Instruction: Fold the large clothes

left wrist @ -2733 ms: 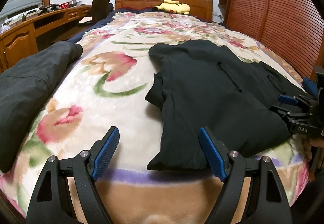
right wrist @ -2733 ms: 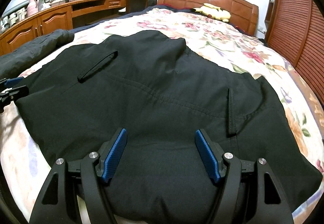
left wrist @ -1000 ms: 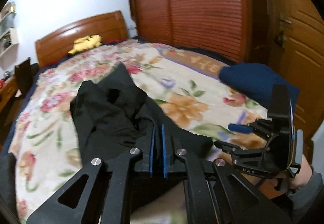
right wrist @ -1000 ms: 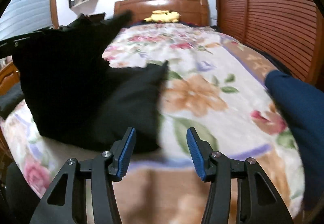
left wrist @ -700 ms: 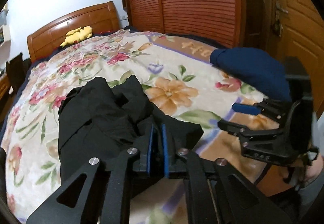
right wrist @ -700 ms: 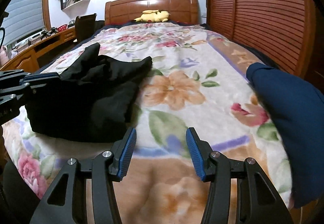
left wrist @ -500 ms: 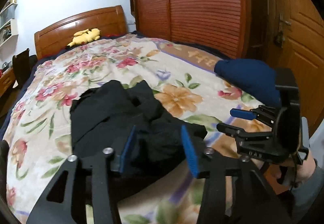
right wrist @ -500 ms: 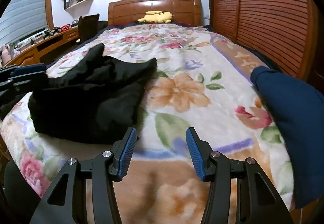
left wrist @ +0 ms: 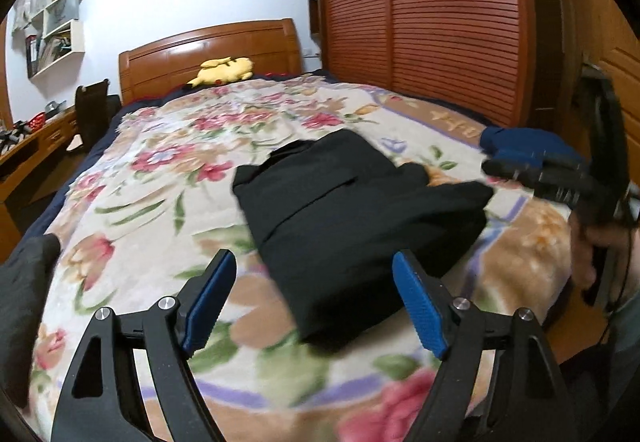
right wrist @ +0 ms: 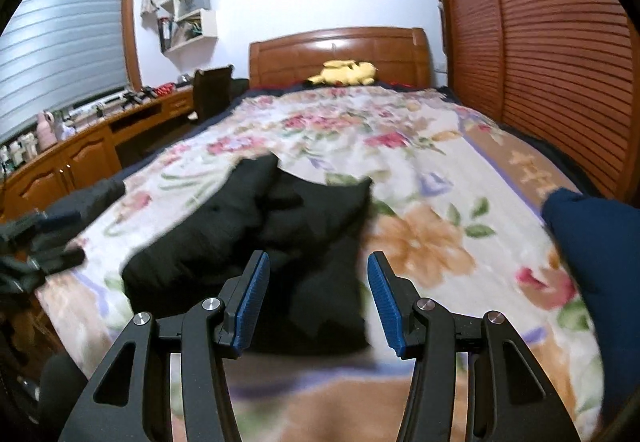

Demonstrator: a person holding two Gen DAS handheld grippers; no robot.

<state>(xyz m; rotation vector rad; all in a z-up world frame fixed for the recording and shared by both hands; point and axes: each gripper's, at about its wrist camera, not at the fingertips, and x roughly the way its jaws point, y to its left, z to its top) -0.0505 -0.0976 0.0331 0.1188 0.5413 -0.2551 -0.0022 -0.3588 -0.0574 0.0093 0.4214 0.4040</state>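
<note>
A black garment (left wrist: 352,210) lies folded in a bundle on the floral blanket (left wrist: 168,178) near the foot of the bed. It also shows in the right wrist view (right wrist: 256,238). My left gripper (left wrist: 316,302) is open and empty, just in front of the bundle's near edge. My right gripper (right wrist: 318,302) is open and empty, with the bundle's near corner between its blue pads but not clamped. The right gripper also shows blurred at the right of the left wrist view (left wrist: 560,178).
A dark blue folded garment (right wrist: 592,242) lies at the bed's right edge. Another dark garment (left wrist: 20,290) lies at the left edge. A yellow plush (right wrist: 344,72) sits by the headboard. A slatted wardrobe (left wrist: 432,22) stands right, a wooden desk (right wrist: 80,158) left.
My left gripper has let go of the black garment, opened wide and drawn back. The garment now lies as a bundle on the bed. My right gripper has shifted left towards it, staying open.
</note>
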